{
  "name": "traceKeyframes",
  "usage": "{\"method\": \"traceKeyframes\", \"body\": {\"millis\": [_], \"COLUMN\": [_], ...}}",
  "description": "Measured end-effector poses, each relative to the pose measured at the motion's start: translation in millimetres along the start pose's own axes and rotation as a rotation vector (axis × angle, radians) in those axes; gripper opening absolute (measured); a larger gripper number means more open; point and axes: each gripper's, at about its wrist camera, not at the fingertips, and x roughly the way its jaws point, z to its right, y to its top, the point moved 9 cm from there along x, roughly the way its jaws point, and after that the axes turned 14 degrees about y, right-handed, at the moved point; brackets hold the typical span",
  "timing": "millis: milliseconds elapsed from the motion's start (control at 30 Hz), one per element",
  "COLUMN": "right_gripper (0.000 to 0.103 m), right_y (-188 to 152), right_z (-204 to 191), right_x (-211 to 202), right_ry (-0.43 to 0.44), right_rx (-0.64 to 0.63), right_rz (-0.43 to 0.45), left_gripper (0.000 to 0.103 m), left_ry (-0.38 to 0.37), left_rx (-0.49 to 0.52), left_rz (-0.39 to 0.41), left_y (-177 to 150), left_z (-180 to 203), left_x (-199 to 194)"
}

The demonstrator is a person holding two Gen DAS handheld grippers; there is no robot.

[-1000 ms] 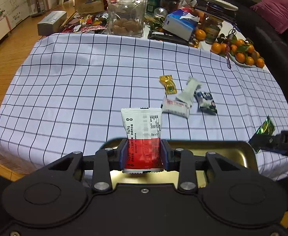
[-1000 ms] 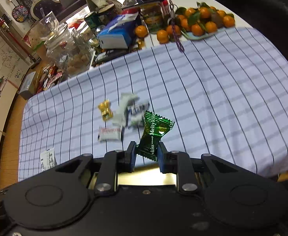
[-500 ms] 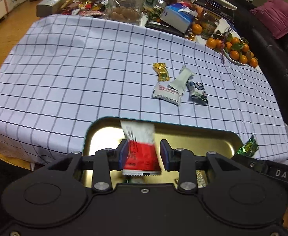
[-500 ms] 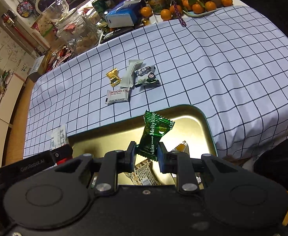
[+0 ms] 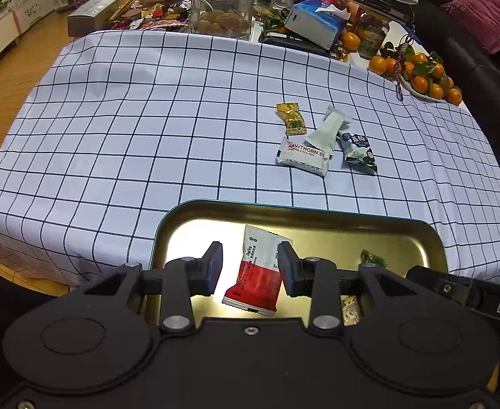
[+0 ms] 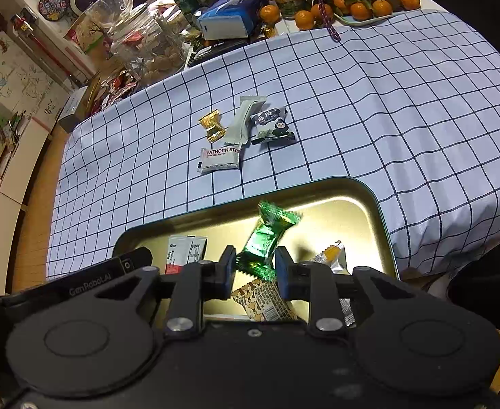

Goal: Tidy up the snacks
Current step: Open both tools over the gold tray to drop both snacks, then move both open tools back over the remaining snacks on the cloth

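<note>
A gold metal tray [image 5: 420, 235] sits at the near edge of the checked tablecloth. My left gripper [image 5: 250, 267] is open above the tray; the red-and-white snack packet [image 5: 256, 279] lies loose between its fingers. My right gripper [image 6: 251, 267] is open over the same tray [image 6: 369, 211]; the green candy [image 6: 267, 238], blurred, is free between its fingers. On the cloth beyond lie a gold candy [image 5: 291, 117], a pale green bar [image 5: 326, 129], a white Hawthorn packet [image 5: 301, 156] and a blue-white packet [image 5: 359, 148].
The tray also holds a brown patterned packet [image 6: 267, 301] and an orange-tipped packet [image 6: 330, 255]. At the table's far edge stand a glass cookie jar [image 5: 222, 3], a blue tissue box [image 5: 316, 22], cans and a plate of oranges [image 5: 420, 75]. A dark sofa is on the right.
Both grippers moved back from the cloth to over the tray. Both opened: the left let go of the red-and-white packet, the right let go of the green candy.
</note>
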Motion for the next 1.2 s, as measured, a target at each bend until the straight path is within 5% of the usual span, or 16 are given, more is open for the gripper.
{"method": "traceKeyframes", "body": {"millis": [1200], "right_gripper": [0.034], "right_y": [-13], "right_z": [21], "right_x": [26], "right_ry": [-0.165], "right_rx": [0.013], "right_rz": [-0.136], "left_gripper": [0.044], "left_ry": [0.122], "left_rx": [0.042], "left_rz": [-0.021], "left_y": [-7], "left_z": [0], "left_x": [12]}}
